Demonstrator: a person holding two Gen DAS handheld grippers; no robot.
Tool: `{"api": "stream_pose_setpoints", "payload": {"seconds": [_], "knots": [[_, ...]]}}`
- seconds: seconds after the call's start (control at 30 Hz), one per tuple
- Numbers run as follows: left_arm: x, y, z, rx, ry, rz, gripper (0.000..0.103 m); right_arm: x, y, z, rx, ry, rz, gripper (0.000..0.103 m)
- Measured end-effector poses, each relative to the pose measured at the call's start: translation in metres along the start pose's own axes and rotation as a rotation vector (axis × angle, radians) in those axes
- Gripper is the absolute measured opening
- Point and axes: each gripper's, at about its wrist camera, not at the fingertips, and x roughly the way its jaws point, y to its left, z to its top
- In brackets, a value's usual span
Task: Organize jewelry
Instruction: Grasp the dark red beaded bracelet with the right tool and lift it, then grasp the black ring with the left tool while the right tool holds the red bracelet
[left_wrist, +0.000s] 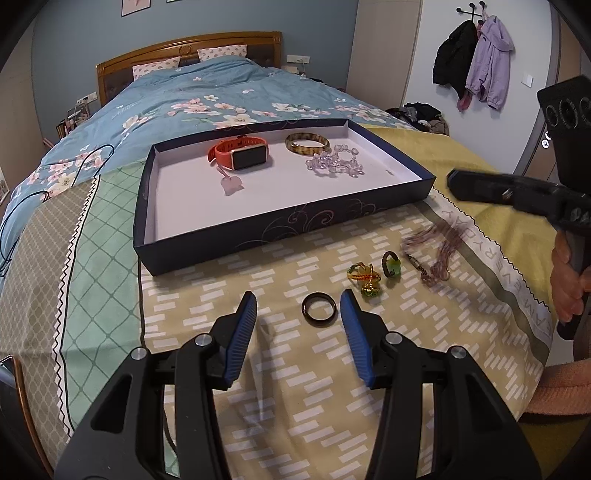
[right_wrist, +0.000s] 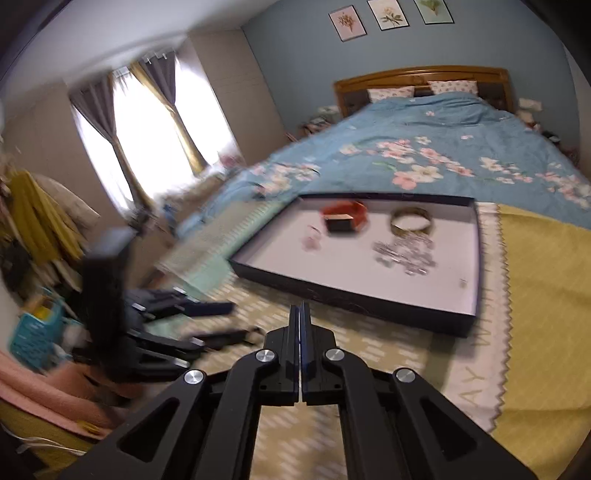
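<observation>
My left gripper (left_wrist: 298, 306) hangs spread wide over the bed, the dark ring (left_wrist: 319, 309) between its tips near the tray's (left_wrist: 258, 236) front edge; my right gripper (right_wrist: 300, 314) is pressed together, empty.

Item count, by location.

In the tray (left_wrist: 391, 155), one of each:
- orange smartwatch (left_wrist: 240, 153)
- amber bangle (left_wrist: 308, 143)
- clear bead bracelet (left_wrist: 336, 164)
- small pink charm (left_wrist: 231, 183)

On the bedspread (left_wrist: 295, 387), outside the tray:
- one dark ring (left_wrist: 319, 309)
- two green-and-yellow knotted pieces (left_wrist: 364, 278) (left_wrist: 391, 264)
- one brown cord necklace (left_wrist: 432, 247)

Grippers: two, the left gripper (left_wrist: 299, 306) and the right gripper (right_wrist: 300, 314).
</observation>
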Motion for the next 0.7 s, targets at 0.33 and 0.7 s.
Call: {"api": "stream_pose_setpoints", "payload": {"seconds": [0.33, 0.7], "knots": [[0.006, -0.004, 0.001, 0.022, 0.024, -0.01, 0.047, 0.014, -0.022, -0.014, 0.035, 0.084, -0.066, 0.012], [0.015, -0.009, 0.002, 0.044, 0.062, -0.009, 0.041, 0.048, -0.021, -0.022, -0.036, 0.201, -0.136, 0.019]]}}
